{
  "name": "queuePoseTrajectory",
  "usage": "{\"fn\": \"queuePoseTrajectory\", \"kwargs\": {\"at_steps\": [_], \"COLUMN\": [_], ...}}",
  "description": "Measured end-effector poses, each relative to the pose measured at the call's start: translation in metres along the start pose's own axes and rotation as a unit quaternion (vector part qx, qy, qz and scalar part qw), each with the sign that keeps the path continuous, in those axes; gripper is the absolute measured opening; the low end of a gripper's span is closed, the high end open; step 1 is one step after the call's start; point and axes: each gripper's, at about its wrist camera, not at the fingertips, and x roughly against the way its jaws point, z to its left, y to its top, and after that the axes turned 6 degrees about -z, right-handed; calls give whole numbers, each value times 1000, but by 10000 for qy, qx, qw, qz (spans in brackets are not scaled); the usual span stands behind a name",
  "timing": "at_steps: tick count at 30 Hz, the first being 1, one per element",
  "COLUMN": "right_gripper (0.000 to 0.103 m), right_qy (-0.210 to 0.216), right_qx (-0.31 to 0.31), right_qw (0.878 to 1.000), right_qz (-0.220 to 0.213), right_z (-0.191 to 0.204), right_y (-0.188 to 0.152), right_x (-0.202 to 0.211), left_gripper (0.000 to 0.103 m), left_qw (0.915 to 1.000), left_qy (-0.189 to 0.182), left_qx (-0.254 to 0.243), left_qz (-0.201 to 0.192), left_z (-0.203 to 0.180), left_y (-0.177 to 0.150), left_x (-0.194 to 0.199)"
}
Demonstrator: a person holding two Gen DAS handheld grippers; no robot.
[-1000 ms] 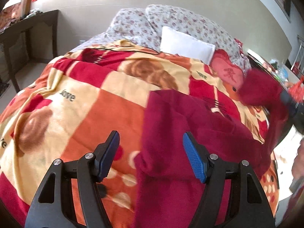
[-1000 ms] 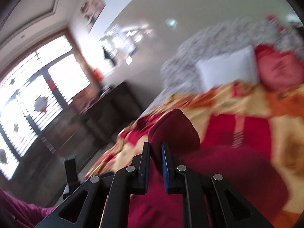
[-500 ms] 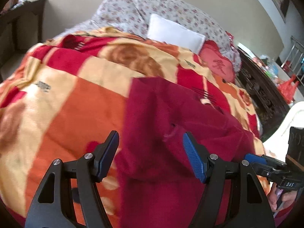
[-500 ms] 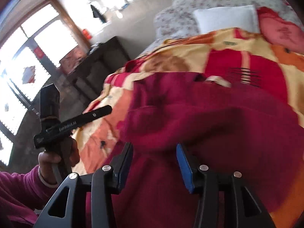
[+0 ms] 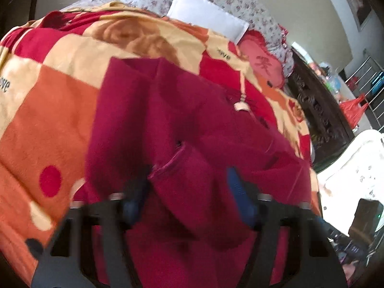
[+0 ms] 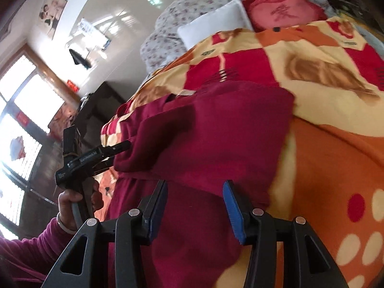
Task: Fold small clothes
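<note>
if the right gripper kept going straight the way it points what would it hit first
Most likely the maroon garment: the right gripper stands open and aims down at the folded edge lying on the blanket. Depth is unclear, but nothing else shows in between.

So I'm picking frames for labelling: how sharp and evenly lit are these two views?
Left wrist view: motion blur smears the left hand-held gripper and the dark red garment; strong fisheye bending at the edges. Right wrist view: the right hand-held gripper is crisp, the blanket soft, and the window blown out.
</note>
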Motion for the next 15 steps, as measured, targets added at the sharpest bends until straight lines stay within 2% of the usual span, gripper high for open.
{"fn": "queuePoseTrajectory", "kwargs": {"at_steps": [1,2,4,7,8,11,14,15], "right_gripper": [46,46,46,46,46,46,46,32], "right_qy": [-163,-376,-643,-936,-1188,-1719,-1672,-1757], "right_qx": [59,149,330,715,957,1288,1141,1114], "right_qw": [9998,9992,9974,9928,9878,9761,9789,9781], "right_qz": [-33,-44,15,231,307,320,287,105], "right_z": [-1,-2,-2,0,2,0,-8,-8], "right_y": [0,-1,-3,-10,-14,-23,-24,-22], "right_x": [2,4,4,-3,-7,-17,-30,-29], "left_gripper": [18,14,9,8,8,8,8,8], "left_qw": [9999,9998,9993,9956,9947,9933,9944,9950], "left_qy": [39,37,-6,90,122,331,524,548], "left_qx": [-87,-180,-259,-248,-156,-70,-50,2], "left_qz": [43,32,-254,-895,-1012,-1106,-918,-835], "left_z": [-4,-9,-16,-14,-9,6,15,19], "left_y": [2,6,17,40,43,44,34,31], "left_x": [-1,0,13,48,57,66,57,54]}}
